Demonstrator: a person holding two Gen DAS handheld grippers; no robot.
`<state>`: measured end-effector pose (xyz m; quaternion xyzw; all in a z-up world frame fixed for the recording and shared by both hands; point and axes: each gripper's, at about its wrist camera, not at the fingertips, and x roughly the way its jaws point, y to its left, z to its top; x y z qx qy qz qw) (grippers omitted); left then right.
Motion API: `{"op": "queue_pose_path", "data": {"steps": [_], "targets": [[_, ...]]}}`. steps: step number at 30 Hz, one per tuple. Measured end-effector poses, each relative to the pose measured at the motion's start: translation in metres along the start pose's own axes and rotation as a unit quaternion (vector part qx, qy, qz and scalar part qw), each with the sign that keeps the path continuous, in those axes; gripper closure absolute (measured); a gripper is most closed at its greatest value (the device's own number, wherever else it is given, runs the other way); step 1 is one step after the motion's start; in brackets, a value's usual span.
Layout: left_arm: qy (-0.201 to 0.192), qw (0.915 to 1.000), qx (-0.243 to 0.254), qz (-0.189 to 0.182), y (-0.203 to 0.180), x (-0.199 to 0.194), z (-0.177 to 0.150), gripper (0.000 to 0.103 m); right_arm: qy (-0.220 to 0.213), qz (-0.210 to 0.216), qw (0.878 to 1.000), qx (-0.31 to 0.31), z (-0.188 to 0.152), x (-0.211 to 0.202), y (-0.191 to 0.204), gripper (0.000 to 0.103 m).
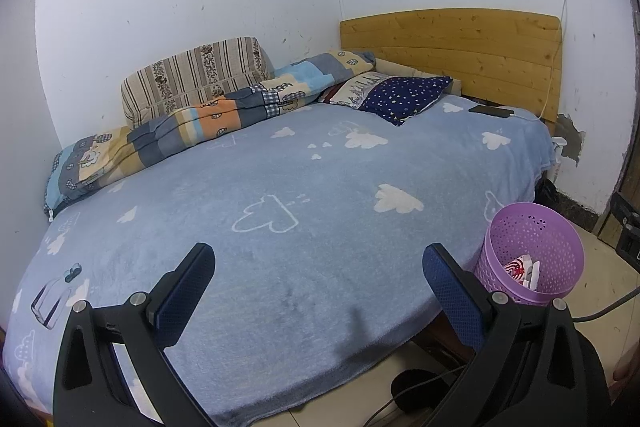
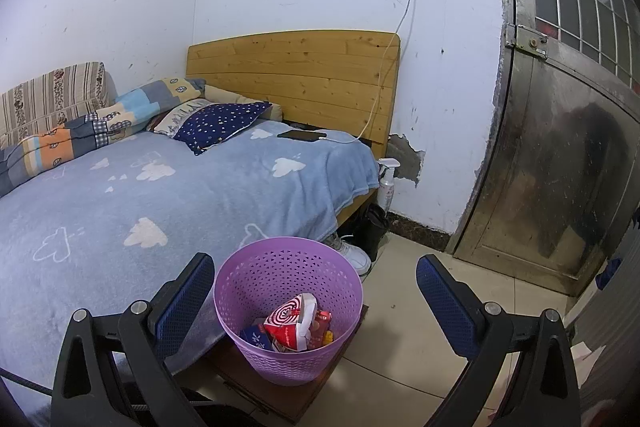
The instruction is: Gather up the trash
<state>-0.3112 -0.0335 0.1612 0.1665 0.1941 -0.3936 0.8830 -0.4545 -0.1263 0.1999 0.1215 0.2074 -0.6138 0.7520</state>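
The purple basket (image 2: 288, 311) stands at the bed's (image 1: 280, 227) near right corner and holds several wrappers (image 2: 294, 327). No loose trash shows on the blanket. Left gripper (image 1: 318, 259) and right gripper (image 2: 316, 269) are both spread wide, empty. Collection appears nearly complete.

We are in a bedroom of a lived-in home. A bed (image 1: 280, 195) with a blue cloud-print blanket fills most of it, backed by a wooden headboard (image 2: 296, 75), with pillows (image 2: 216, 123) and a folded quilt (image 1: 168, 131) along the scuffed white wall. A phone (image 2: 302, 135) charges on the bed, shoes (image 2: 354, 253) sit beneath, and a purple wastebasket (image 2: 288, 291) stands by a metal door (image 2: 560, 167).
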Motion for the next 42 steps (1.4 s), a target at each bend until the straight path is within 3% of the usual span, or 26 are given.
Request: {"op": "queue_pose_path", "data": {"steps": [24, 31, 36, 39, 42], "targets": [[0.011, 0.9998, -0.011, -0.007, 0.006, 0.003, 0.002, 0.000, -0.005, 0.007, 1.000, -0.013, 0.003, 0.005, 0.007, 0.001], [0.023, 0.9990, -0.039, 0.001, 0.030, 0.010, 0.007, 0.000, -0.025, 0.026, 0.999, -0.030, 0.026, 0.015, 0.019, 0.001], [0.032, 0.9954, -0.085, 0.030, 0.078, 0.018, 0.008, 0.000, -0.050, 0.061, 0.995, -0.063, 0.065, 0.026, 0.060, 0.001], [0.048, 0.9895, -0.129, 0.044, 0.120, 0.029, -0.001, 0.000, -0.051, 0.106, 0.989, -0.083, 0.086, 0.030, 0.100, 0.001], [0.083, 0.9765, -0.167, 0.107, 0.164, 0.049, -0.019, 0.000, -0.029, 0.162, 0.979, -0.118, 0.091, 0.038, 0.158, 0.001]]}}
